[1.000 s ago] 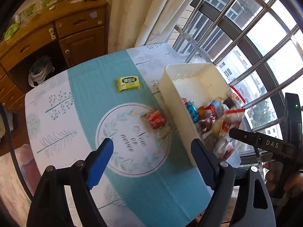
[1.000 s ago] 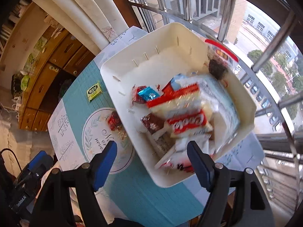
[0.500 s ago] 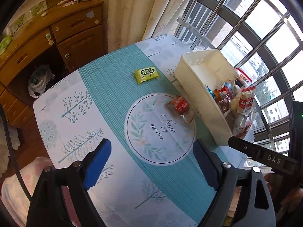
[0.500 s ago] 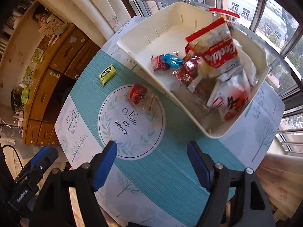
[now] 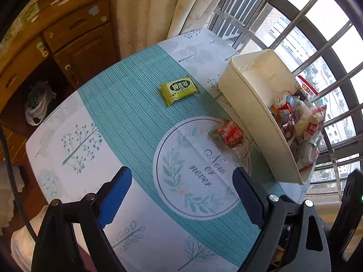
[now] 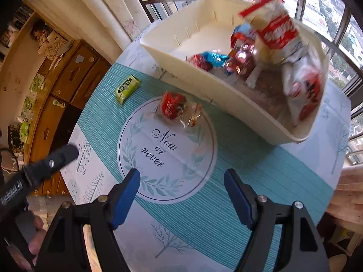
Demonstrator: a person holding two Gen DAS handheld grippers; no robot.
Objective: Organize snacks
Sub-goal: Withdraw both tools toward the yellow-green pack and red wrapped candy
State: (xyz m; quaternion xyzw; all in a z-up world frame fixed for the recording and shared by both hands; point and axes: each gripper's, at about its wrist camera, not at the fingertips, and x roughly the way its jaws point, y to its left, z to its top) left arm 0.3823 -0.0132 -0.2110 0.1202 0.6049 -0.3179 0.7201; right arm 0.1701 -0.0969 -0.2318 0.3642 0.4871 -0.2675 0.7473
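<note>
The desk (image 5: 95,122), covered by a teal and white printed cloth, carries everything. Along its window-side edge a cream bin (image 5: 251,104) is set, and most of the snacks are already piled at the end of it nearer the tongs: white and red packets, a blue-wrapped sweet, dark foil pieces. The far end of the bin is seen to be bare.

Two snacks are left outside. A red wrapped snack (image 6: 172,107), with a clear crinkled wrapper beside it, lies on the printed circle at the middle of the desk, just beside the bin's long wall. A green packet (image 5: 179,89) lies flat on the teal stripe, further toward the far edge and apart from the bin.

The left tongs (image 5: 182,198) and the right tongs (image 6: 181,198) are both held spread wide above the near edge, with nothing between the pads.

The step in hand is judged to be the collecting of the last loose items. The red snack would be the nearer target; a descent over it, a light pinch on the crinkly wrapper, and a short lift over the bin wall would be called for.
</note>
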